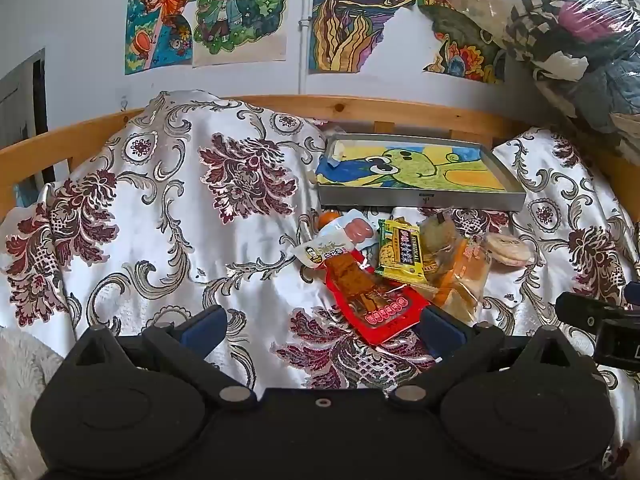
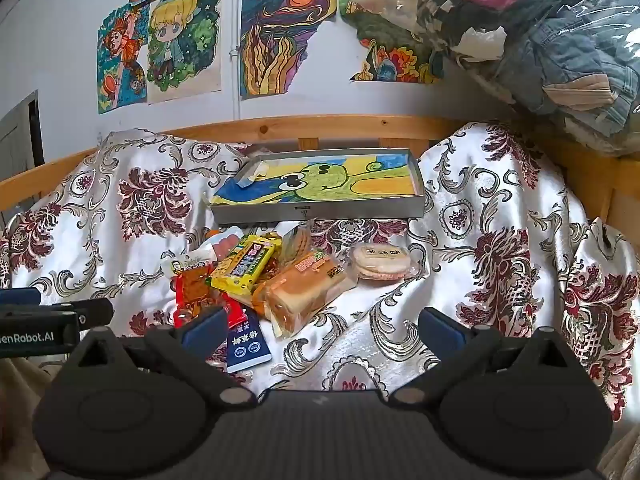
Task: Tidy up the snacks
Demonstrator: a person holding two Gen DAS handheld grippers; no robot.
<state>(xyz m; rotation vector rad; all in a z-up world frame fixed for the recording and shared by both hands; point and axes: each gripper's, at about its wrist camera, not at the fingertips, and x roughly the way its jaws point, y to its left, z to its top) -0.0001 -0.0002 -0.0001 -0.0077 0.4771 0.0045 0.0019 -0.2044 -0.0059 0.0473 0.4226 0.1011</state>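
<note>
Nothing was sorted yet: the snack pile (image 2: 272, 276) lay on the bed before the empty metal tray (image 2: 320, 211), both tools, left (image 1: 324, 326) and right (image 2: 322, 326), spread wide, holding nothing

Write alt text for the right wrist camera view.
An open right gripper hovers over a pile of wrapped snacks on a floral white-and-maroon bedspread. Behind the pile sits a shallow grey metal tray lined with a green cartoon drawing.

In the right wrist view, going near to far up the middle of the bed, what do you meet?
Blue packet → bread pack → yellow packet → tray → wooden rail → wall drawings.
</note>
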